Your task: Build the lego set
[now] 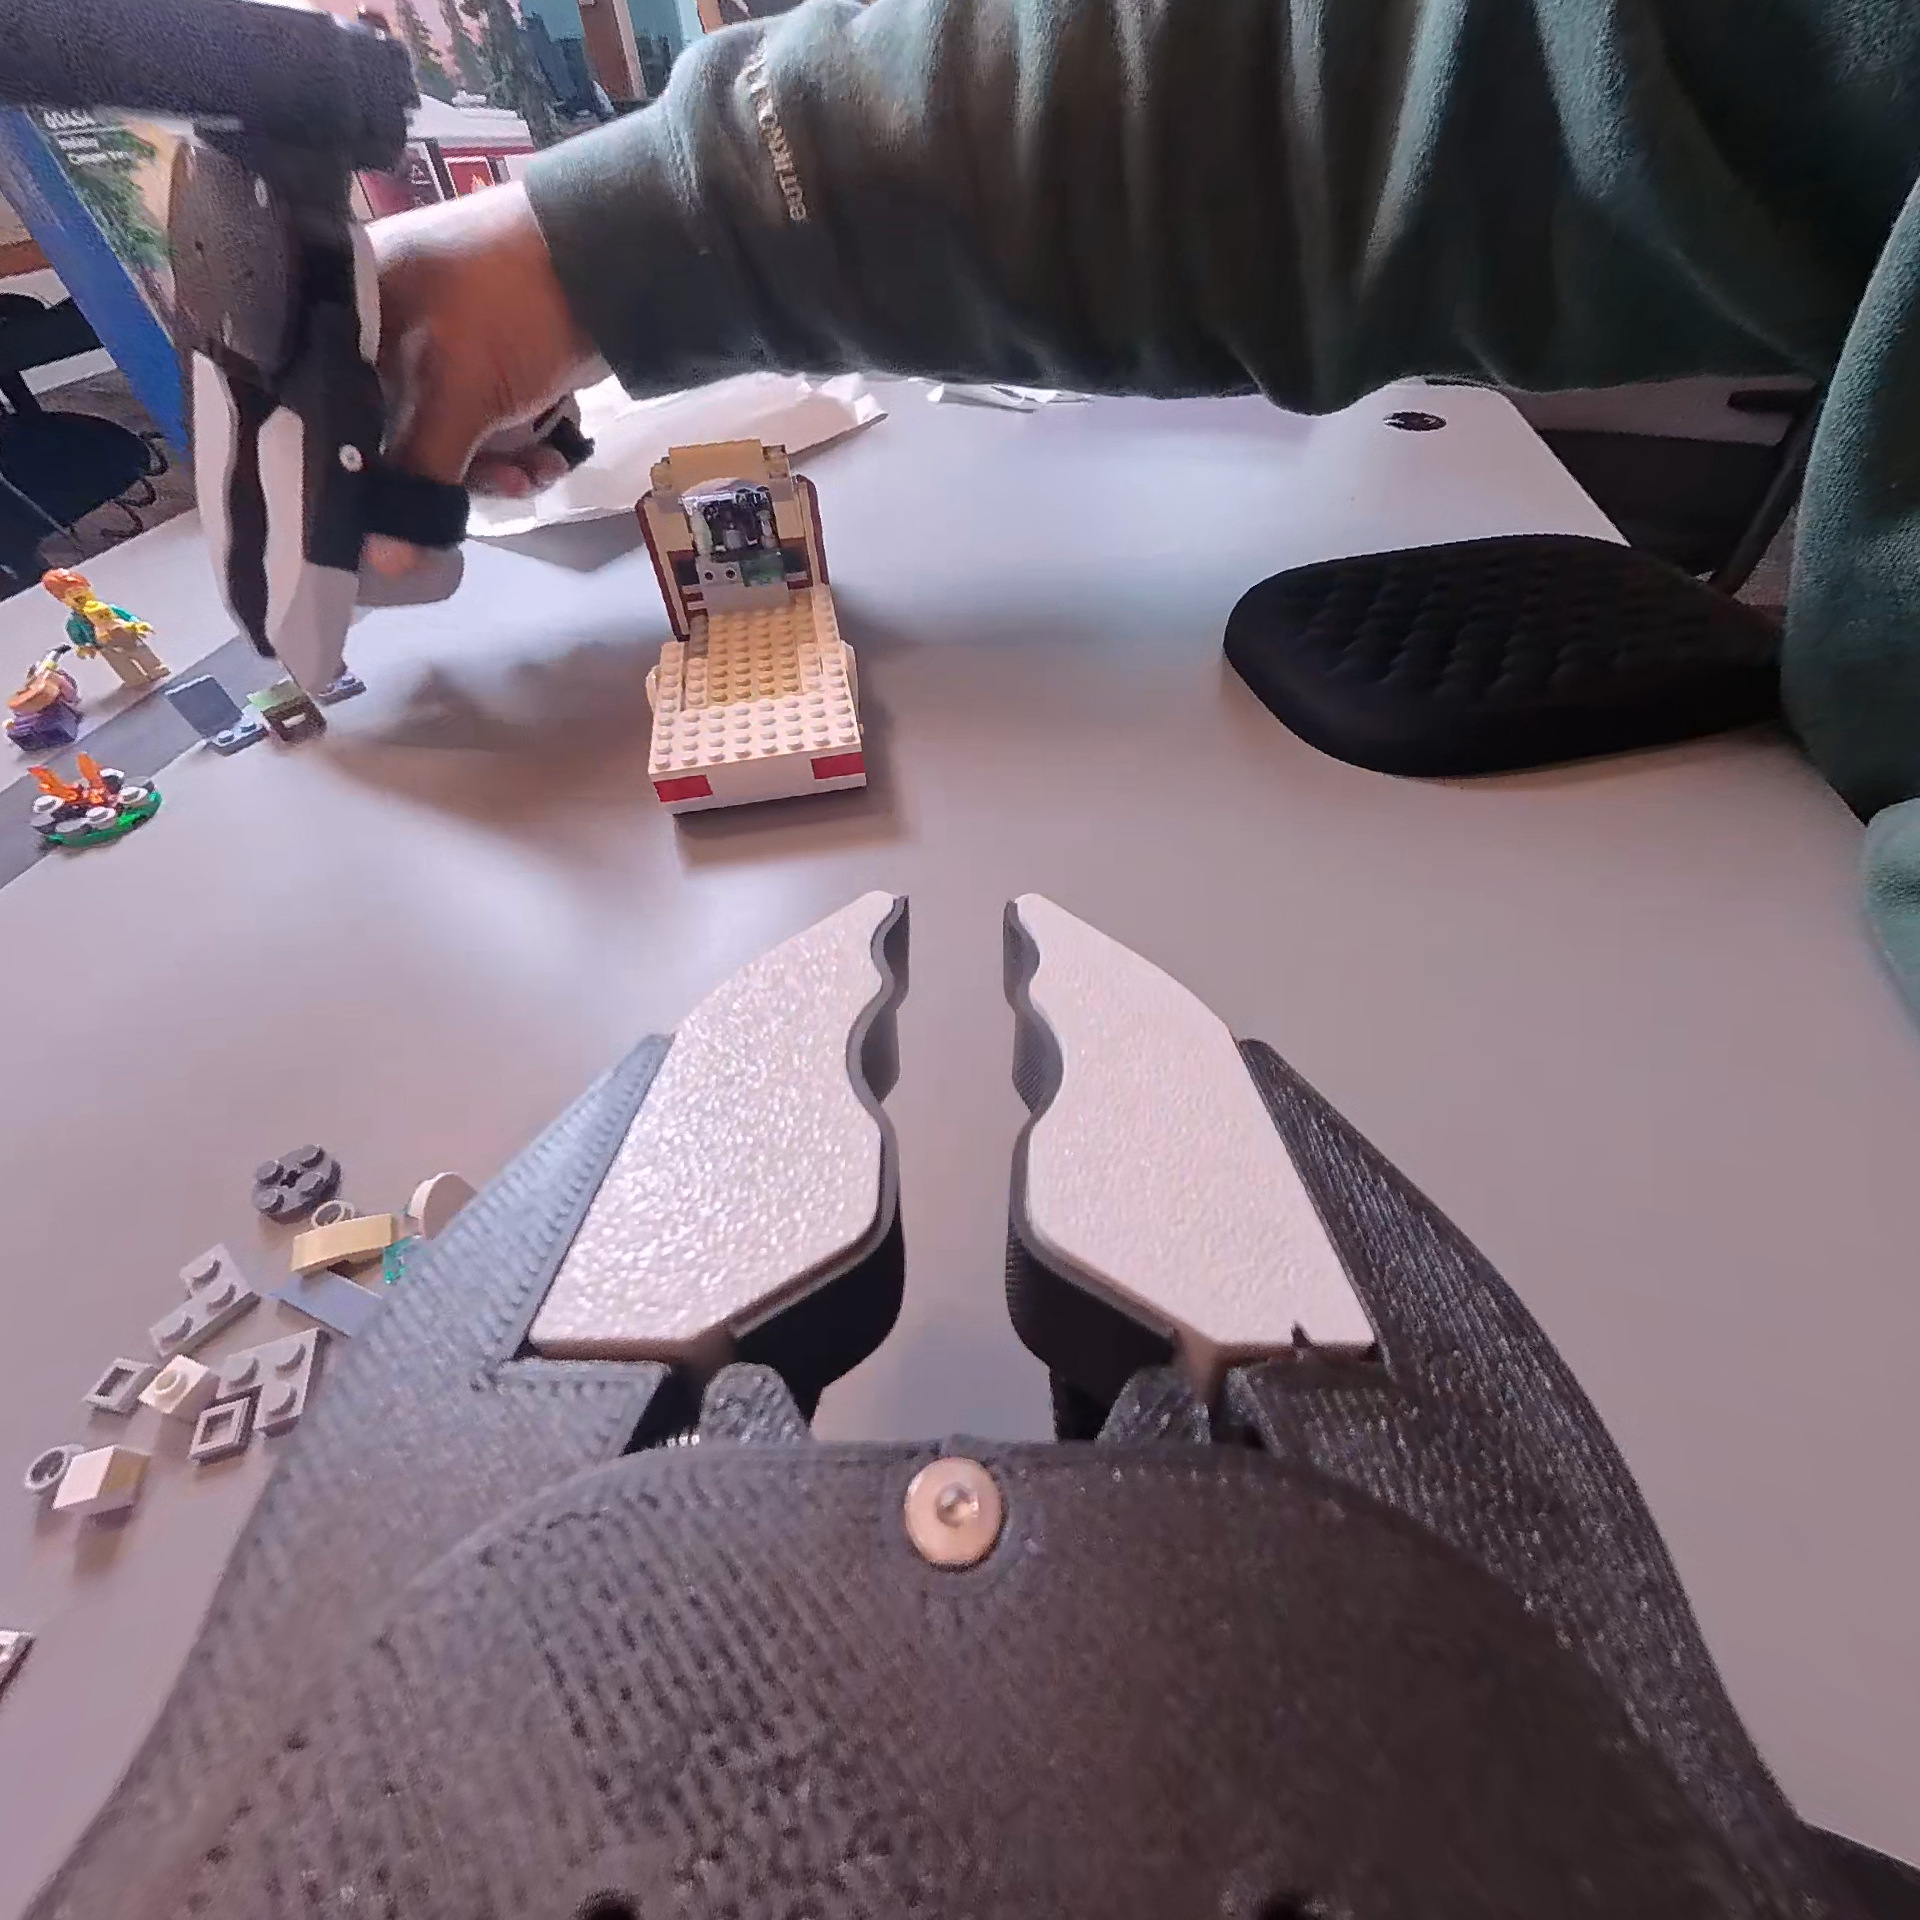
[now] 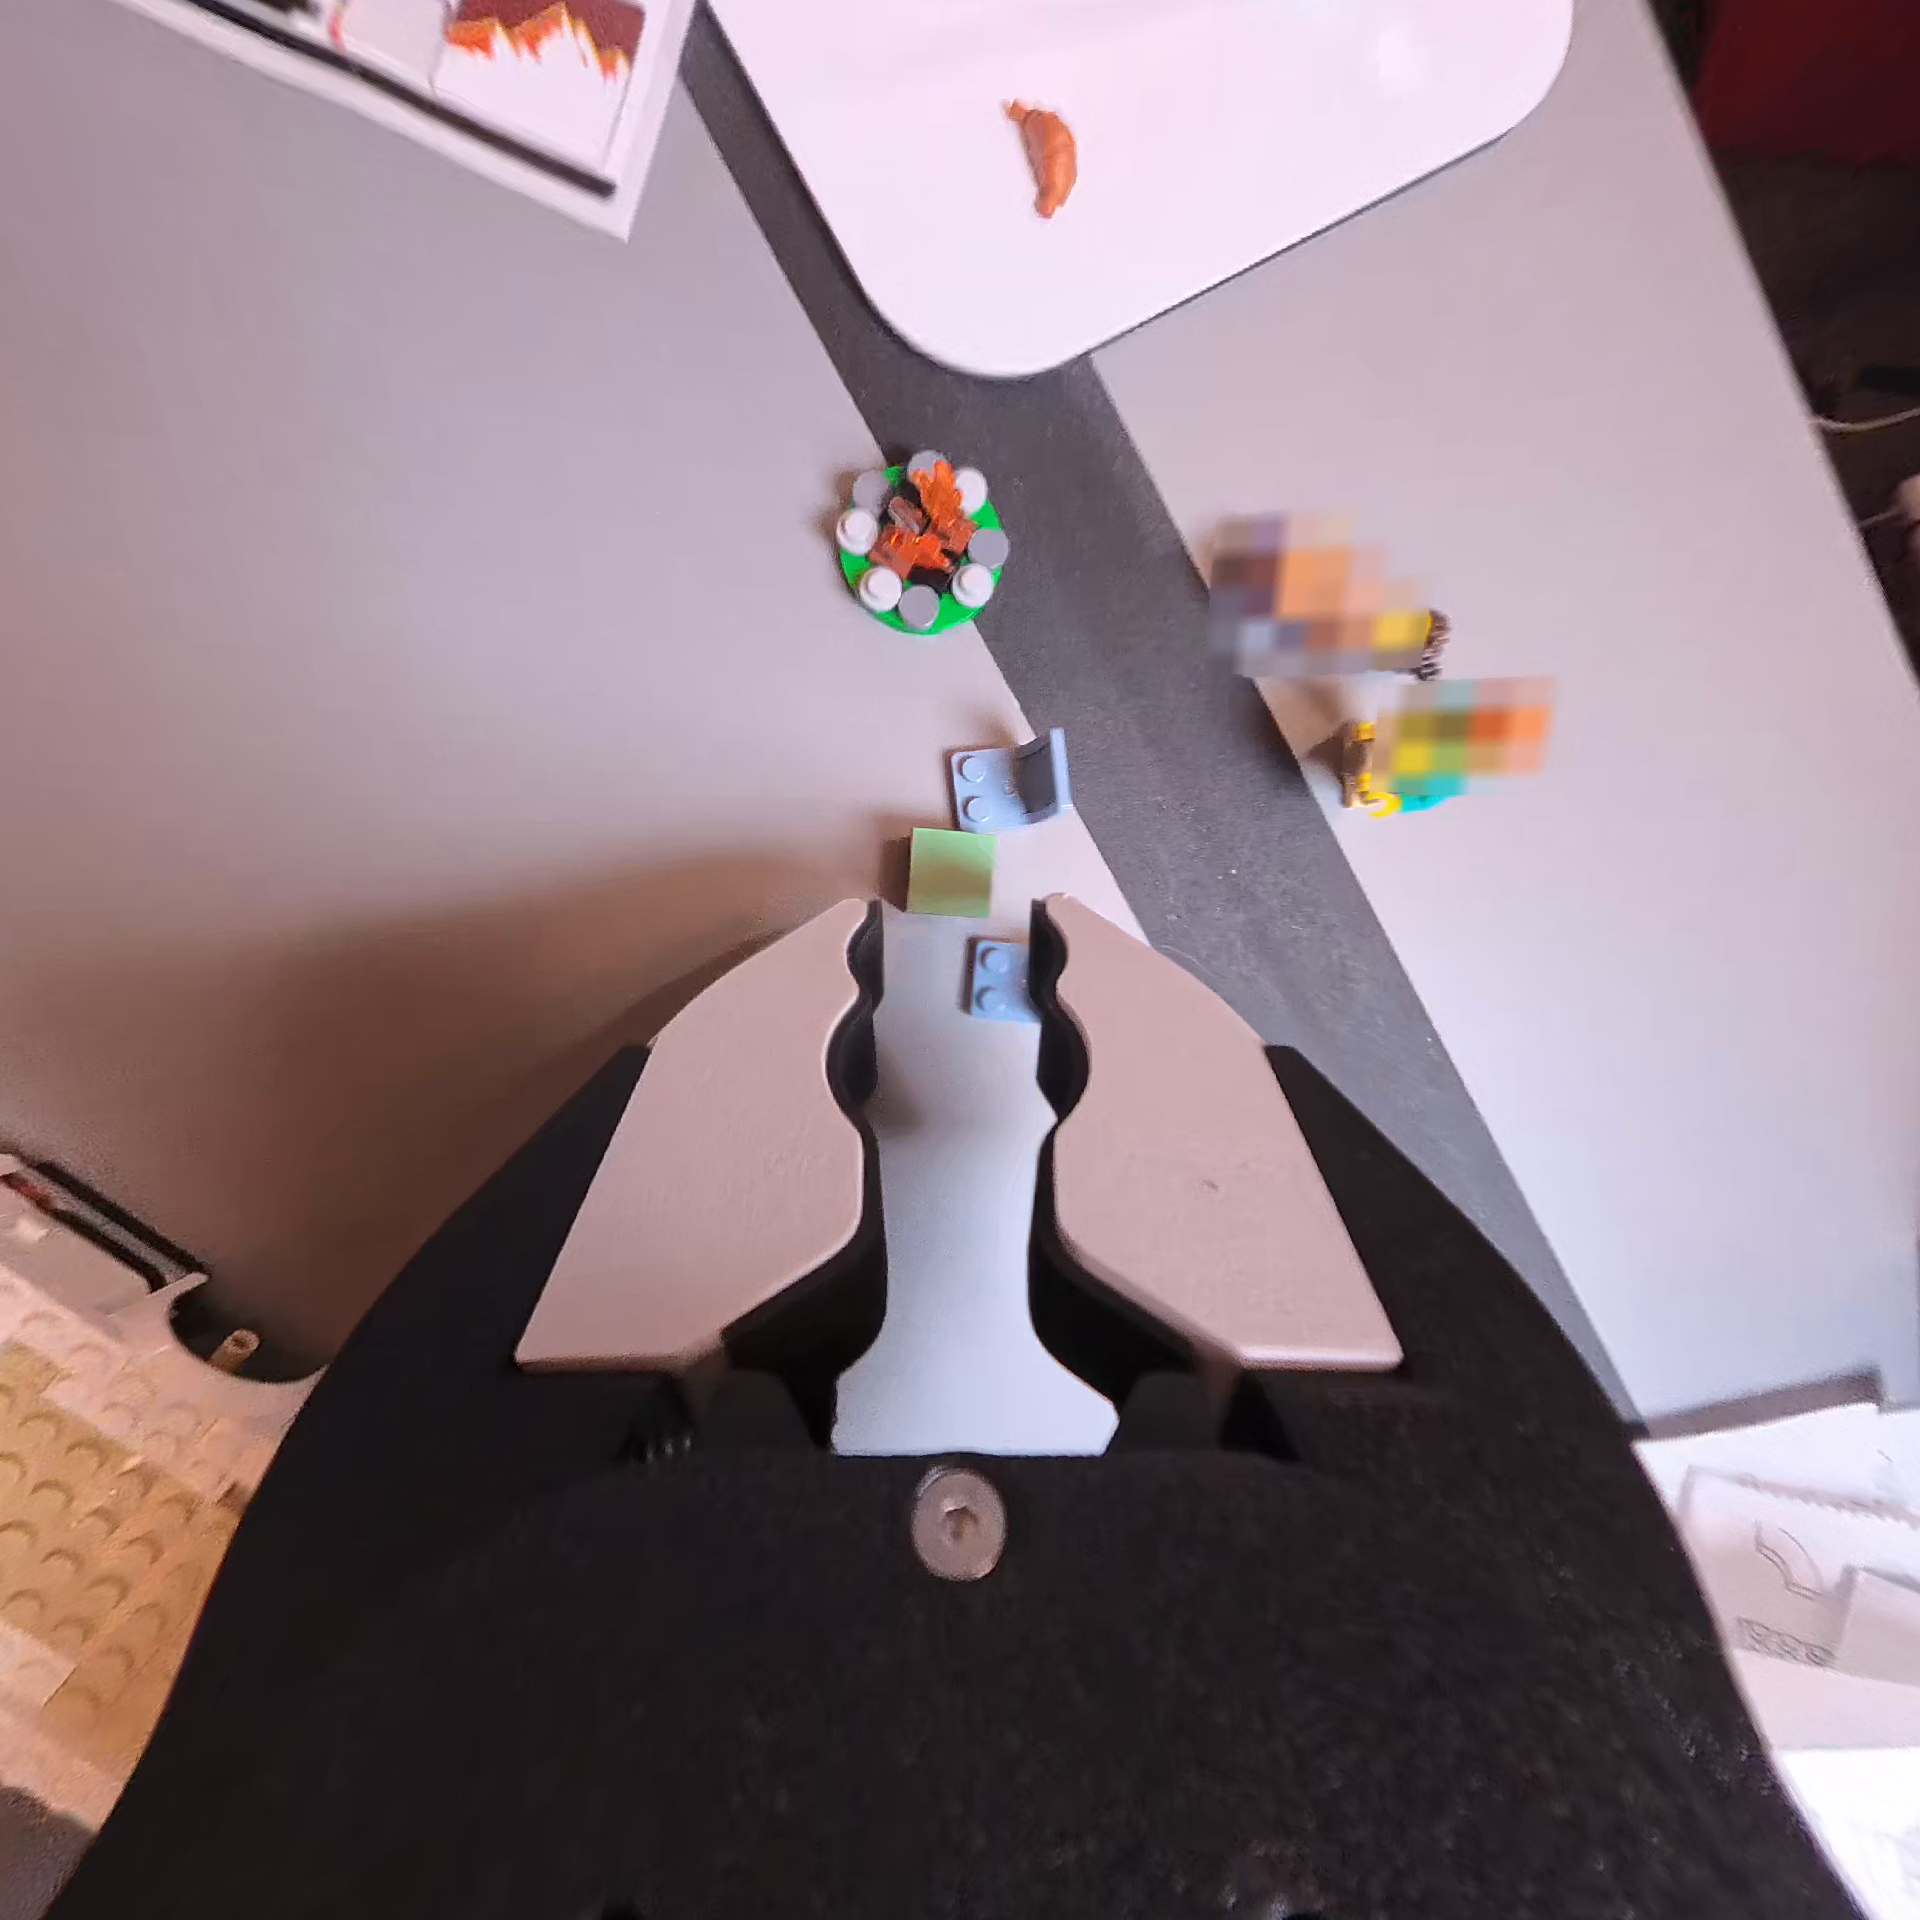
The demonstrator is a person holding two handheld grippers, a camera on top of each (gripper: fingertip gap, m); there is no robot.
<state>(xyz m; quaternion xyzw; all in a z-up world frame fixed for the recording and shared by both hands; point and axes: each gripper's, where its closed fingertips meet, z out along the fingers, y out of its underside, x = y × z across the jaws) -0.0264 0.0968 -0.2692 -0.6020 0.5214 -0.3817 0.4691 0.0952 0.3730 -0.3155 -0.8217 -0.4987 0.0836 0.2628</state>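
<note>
Tan and white bricks make up the half-built lego model [image 1: 756, 665], which stands alone in the middle of the grey surface [image 1: 1143, 883], its studded deck facing the left tool [image 1: 956, 920], probably so that both sides can reach it. That left tool hangs above bare surface short of the model, its pads a narrow gap apart with nothing between them; it looks to be waiting.

Far off to the side, the right tool [image 2: 956, 920] is down over a small group of parts: a light blue plate [image 2: 1000, 979] lies just inside its right-hand pad, whether touching cannot be told, with a green tile [image 2: 951, 871] just past the tips and a blue bracket piece [image 2: 1008, 781] beyond that. Its pads stand apart, wider than the plate, and grip nothing yet. Judging by the aim, the plate is the part being fetched.

Finished bits are set aside out of the way: a campfire on a green disc [image 2: 920, 540] beside the dark strip, and a minifigure [image 1: 104, 629] near it. Loose grey and tan pieces [image 1: 239, 1340] are heaped close by the left tool, handy for picking.

Much is unclear. The right wrist view is blurred, and mosaic patches cover most of the figures there. A green sleeve [image 1: 1143, 187] blocks the far end of the surface in the left view. The printed sheet [image 2: 436, 94] and the white tray with an orange piece [image 2: 1047, 156] are cut off by the frame edge. The model's cab interior is too small to read.
</note>
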